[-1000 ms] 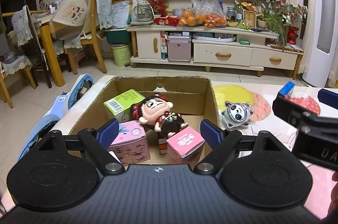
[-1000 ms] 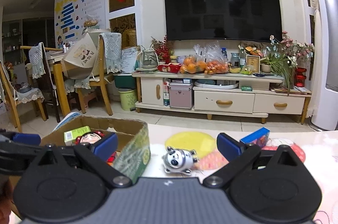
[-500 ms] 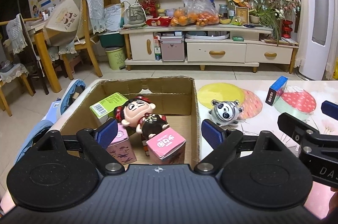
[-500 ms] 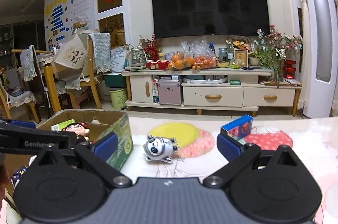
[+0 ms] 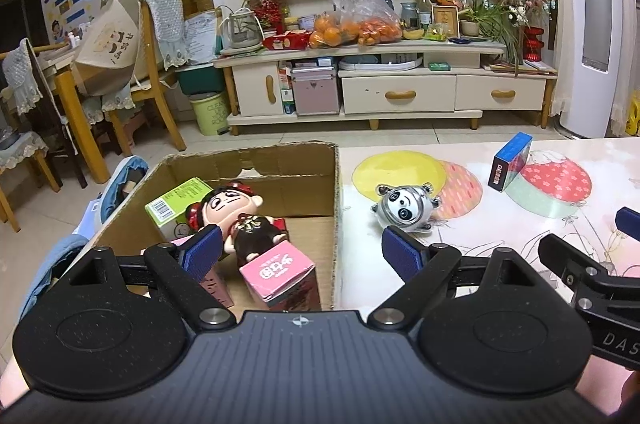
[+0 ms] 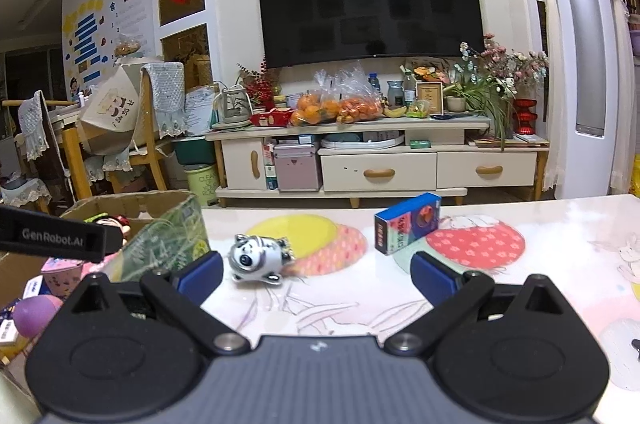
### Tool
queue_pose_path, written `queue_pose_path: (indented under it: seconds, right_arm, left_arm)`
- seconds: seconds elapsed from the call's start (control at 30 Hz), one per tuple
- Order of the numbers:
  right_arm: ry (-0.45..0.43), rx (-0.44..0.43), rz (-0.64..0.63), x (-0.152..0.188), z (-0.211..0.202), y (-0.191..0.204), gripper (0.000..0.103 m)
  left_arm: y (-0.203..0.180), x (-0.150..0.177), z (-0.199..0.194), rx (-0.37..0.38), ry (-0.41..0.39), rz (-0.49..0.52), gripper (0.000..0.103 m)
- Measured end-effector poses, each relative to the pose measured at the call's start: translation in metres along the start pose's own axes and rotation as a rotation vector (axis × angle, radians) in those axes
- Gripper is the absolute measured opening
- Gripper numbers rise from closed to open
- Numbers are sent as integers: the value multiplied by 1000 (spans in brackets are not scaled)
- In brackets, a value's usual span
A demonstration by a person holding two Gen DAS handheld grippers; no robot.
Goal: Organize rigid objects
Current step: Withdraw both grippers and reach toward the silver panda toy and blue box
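Note:
A cardboard box (image 5: 336, 184) stands at the table's left end and holds a red-haired doll (image 5: 236, 216), a green carton (image 5: 176, 200) and a pink carton (image 5: 280, 272). A panda toy (image 5: 404, 208) lies on the table right of the box, also in the right wrist view (image 6: 256, 256). A blue box (image 5: 512, 160) stands farther right and shows in the right wrist view too (image 6: 408, 220). My left gripper (image 5: 304, 252) is open and empty above the box's near right side. My right gripper (image 6: 316, 272) is open and empty, just short of the panda toy.
The table (image 6: 520, 284) has a pale printed cover with yellow and pink circles. The box's right wall (image 6: 168, 240) is close to my right gripper's left finger. A TV cabinet (image 6: 380, 160) and chairs (image 5: 152, 72) stand beyond the table.
Both grippers have shifted right and drawn back a little. The box has slid left in both views and the blue box has come into fuller view. Both stay open.

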State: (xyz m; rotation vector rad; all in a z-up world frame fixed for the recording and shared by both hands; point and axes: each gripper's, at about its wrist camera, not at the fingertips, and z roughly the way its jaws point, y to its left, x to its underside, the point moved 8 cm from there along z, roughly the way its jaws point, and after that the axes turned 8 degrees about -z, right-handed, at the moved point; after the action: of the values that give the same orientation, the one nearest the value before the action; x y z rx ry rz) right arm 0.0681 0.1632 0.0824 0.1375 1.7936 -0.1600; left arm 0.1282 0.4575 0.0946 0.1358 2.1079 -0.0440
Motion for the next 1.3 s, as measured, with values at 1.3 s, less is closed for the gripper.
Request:
queue_pose_path:
  seconds: [1.3]
  right_arm:
    - [179, -8, 229, 60, 69, -135, 100]
  left_arm:
    - [-96, 13, 149, 14, -8, -54, 103]
